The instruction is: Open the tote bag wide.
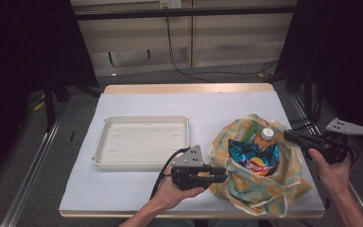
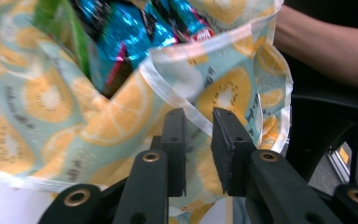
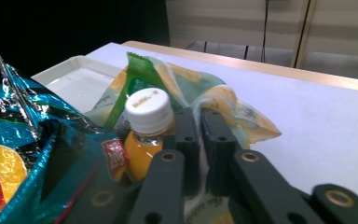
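— Surface? Room?

— White tabletop with a bare wooden strip along the far edge. Beyond the far edge a grey floor, pale wall panels, black cables trailing down. Dark curtains to either side, metal rails along both long sides of the table.

— On the tabletop?

— Shallow cream tray left of centre, nearer the front edge than the far one, nothing in it. Cloth bag with an orange-slice print at the front right corner, mouth slumped open. Inside: a shiny blue crisp packet, a green packet, and an orange-juice bottle with a white cap, upright at the far side of the bag.

— Left gripper?

— Held level just beside the front right corner of the tray, tips at the left rim of the bag. Jaws narrowly parted, with the white-hemmed edge of the cloth running through the gap; whether the pads press on it, cannot tell.

— Right gripper?

— Near the right edge of the tabletop, reaching in toward the bag's far right rim. Jaws almost together, pinching a fold of the cloth just beside the bottle.

— The two apart?

— Well apart, one at each side of the bag's mouth.
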Tool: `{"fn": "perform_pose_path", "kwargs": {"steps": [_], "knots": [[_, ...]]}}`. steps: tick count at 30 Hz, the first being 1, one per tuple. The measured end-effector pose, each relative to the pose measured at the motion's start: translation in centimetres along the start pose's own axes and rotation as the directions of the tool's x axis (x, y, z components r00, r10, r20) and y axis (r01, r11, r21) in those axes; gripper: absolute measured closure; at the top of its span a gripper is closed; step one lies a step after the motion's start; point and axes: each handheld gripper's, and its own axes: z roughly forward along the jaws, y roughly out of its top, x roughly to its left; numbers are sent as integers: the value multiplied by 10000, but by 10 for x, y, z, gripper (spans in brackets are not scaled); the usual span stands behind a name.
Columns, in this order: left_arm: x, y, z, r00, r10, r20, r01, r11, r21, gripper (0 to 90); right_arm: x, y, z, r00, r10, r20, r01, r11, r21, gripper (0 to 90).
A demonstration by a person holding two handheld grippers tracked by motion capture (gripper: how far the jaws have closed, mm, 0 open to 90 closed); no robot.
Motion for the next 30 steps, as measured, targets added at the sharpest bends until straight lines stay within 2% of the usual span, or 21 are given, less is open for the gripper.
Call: {"fn": "perform_pose_path", "kwargs": {"steps": [1, 3, 5, 7, 8, 9, 10, 11, 12, 13, 14, 15, 16, 18, 19, 20, 21, 23, 26, 30], "knots": [[2, 1, -2, 9999, -100, -48, 99, 9998, -151, 726, -2, -1, -2, 9999, 23, 133, -22, 10000, -29, 888], [5, 4, -4, 9984, -98, -561, 74, 9990, -430, 670, -6, -2, -5, 9996, 87, 252, -84, 9999, -135, 893], [10, 6, -3, 9994, -134, -320, 112, 9977, -664, 595, -9, -4, -6, 9995, 176, 274, -172, 9997, -161, 894], [12, 7, 4, 9990, -131, -439, 110, 9988, -467, 485, -10, -6, -7, 9993, 197, 333, -190, 9996, -190, 895], [14, 7, 8, 9989, -42, -470, 34, 9998, -182, 443, -11, -6, -7, 9992, 249, 315, -244, 9995, -179, 895], [13, 6, 13, 9995, -111, -305, 109, 9999, -68, 436, -11, -7, -6, 9991, 236, 364, -228, 9995, -218, 894], [11, 4, 16, 9997, -58, -220, 58, 10000, 11, 453, -12, -7, -6, 9990, 262, 351, -255, 9995, -208, 894], [9, 3, 18, 9999, 101, 53, -102, 9998, 180, 556, -12, -7, -6, 9991, 232, 354, -224, 9994, -255, 893], [9, 3, 18, 9999, 101, 53, -102, 9998, 180, 688, -12, -7, -6, 9991, 232, 354, -224, 9994, -255, 893], [1, 0, 20, 9987, 380, 342, -399, 9977, 553, 816, -13, -6, -7, 9988, 247, 423, -233, 9992, -334, 891], [1, 0, 20, 9987, 380, 342, -399, 9977, 553, 895, -13, -6, -7, 9988, 247, 423, -233, 9992, -334, 891], [-2, -3, 21, 9971, 434, 624, -482, 9958, 779, 895, -13, -6, -8, 9986, 261, 452, -244, 9990, -379, 891], [-9, -8, 22, 9947, 650, 795, -753, 9881, 1341, 900, -15, -8, -11, 9981, 291, 538, -269, 9988, -412, 890], [-15, -14, 25, 9926, 695, 999, -860, 9815, 1713, 900, -18, -11, -12, 9977, 339, 593, -317, 9988, -381, 888], [-15, -14, 25, 9926, 695, 999, -860, 9815, 1713, 900, -20, -13, -13, 9973, 366, 643, -342, 9987, -390, 885], [-19, -19, 29, 9917, 767, 1035, -959, 9760, 1957, 900, -22, -16, -14, 9970, 385, 665, -362, 9987, -351, 883], [-19, -21, 29, 9921, 790, 970, -965, 9767, 1917, 900, -22, -19, -15, 9971, 399, 654, -379, 9988, -311, 880], [-16, -20, 25, 9949, 708, 713, -811, 9846, 1547, 900, -22, -22, -17, 9969, 465, 629, -449, 9987, -260, 880], [-9, -12, 16, 9980, 419, 481, -457, 9956, 819, 811, -23, -23, -19, 9969, 421, 660, -400, 9987, -319, 880], [-3, -7, 5, 9996, 196, 179, -200, 9996, 199, 742, -26, -24, -19, 9941, 304, 1045, -280, 9993, -243, 880]]}}
